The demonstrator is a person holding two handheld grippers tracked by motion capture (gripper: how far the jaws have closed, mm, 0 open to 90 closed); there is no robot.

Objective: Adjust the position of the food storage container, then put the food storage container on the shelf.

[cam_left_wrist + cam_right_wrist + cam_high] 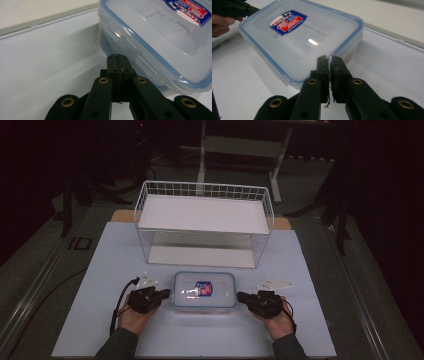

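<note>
A clear plastic container point(204, 291) with a blue-rimmed lid and a red and blue label lies flat on the white mat, in front of the wire rack. My left gripper point(166, 293) is at its left short side, jaws shut with nothing between them. In the left gripper view the left gripper point(117, 57) has its tips right against the container point(155, 40) side flap. My right gripper point(241, 296) is at the right short side, jaws shut and empty. In the right gripper view the right gripper point(328, 60) reaches the container point(304, 40) lid edge.
A white wire rack point(205, 222) with two shelves stands behind the container, open toward me. The white mat point(100, 270) covers the table, with bare room left and right. Dark floor and a table frame lie beyond.
</note>
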